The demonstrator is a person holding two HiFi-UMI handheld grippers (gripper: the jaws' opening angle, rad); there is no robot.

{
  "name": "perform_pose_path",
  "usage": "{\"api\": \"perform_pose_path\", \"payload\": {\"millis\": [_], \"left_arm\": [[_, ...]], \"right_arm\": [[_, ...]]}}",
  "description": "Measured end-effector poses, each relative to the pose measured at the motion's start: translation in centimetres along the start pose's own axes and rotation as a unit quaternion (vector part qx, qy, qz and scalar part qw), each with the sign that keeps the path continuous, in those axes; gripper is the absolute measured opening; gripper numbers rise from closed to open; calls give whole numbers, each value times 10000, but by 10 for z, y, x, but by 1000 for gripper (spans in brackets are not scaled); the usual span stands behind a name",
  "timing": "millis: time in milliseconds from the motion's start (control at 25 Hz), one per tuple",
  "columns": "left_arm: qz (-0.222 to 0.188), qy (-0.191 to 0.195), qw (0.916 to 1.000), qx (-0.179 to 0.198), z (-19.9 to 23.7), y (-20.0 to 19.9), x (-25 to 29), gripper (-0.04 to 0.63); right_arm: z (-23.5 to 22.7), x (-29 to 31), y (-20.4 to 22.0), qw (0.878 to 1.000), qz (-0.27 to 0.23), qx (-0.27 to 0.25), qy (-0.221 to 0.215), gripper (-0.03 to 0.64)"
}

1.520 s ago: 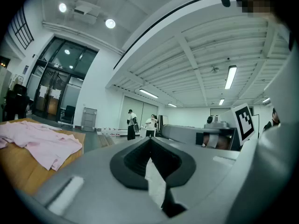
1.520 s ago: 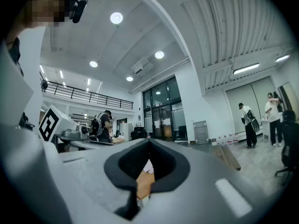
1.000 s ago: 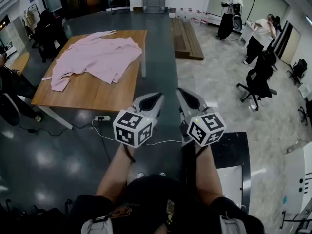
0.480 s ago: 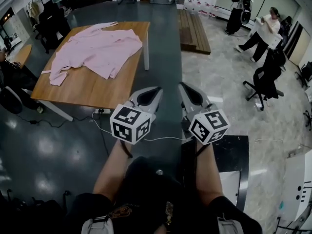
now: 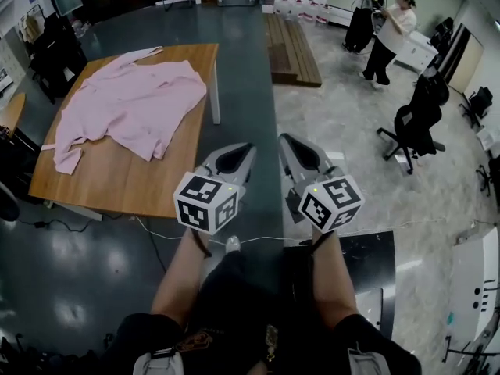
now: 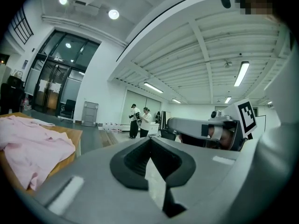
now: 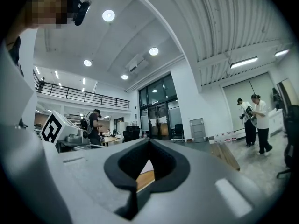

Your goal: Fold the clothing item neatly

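A pink long-sleeved garment [image 5: 129, 100] lies crumpled and spread on a wooden table [image 5: 117, 182] at the upper left of the head view. It also shows at the left edge of the left gripper view as pink cloth [image 6: 30, 148]. Both grippers are held side by side in front of the person, over the dark floor and short of the table's near right corner. My left gripper [image 5: 248, 148] is shut with nothing in it. My right gripper [image 5: 284, 141] is likewise shut and empty. Neither touches the garment.
A low wooden platform [image 5: 293, 49] lies beyond the table on the right. A black office chair [image 5: 414, 127] and two standing people [image 5: 383, 26] are at the far right. A white cable [image 5: 156, 231] runs across the floor by the table's leg. Dark chairs [image 5: 55, 53] stand left of the table.
The person has walked toward the table: it now sits lower and further left in the head view. Both grippers came along, still shut and empty.
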State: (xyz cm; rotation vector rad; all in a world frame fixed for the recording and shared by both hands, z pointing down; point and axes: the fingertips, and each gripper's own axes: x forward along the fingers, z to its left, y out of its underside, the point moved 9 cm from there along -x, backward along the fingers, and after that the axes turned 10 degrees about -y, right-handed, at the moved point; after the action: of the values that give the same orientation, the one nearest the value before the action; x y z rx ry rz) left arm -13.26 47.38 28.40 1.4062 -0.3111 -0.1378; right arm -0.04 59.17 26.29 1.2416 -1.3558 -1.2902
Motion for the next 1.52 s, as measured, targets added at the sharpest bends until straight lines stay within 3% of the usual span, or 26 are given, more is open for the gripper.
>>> {"api": "perform_pose_path", "payload": {"millis": [400,760,1160,1520], "left_arm": [[-45,345,9991,-237,90,-34,101,8],[54,113,9994,-318,142,-38,167,8],[198,-830,9960,-277,198,-45,263,8],[432,-2123,9756,-358,242,-60,309,8]], "right_arm": [[-77,107,-14,9991,268,-92,315,2],[-147,170,-12,9993,312,-59,197,2],[-262,266,-6,9970,240,43,-731,2],[-336,350,-3,9823,310,238,-1832,2]]}}
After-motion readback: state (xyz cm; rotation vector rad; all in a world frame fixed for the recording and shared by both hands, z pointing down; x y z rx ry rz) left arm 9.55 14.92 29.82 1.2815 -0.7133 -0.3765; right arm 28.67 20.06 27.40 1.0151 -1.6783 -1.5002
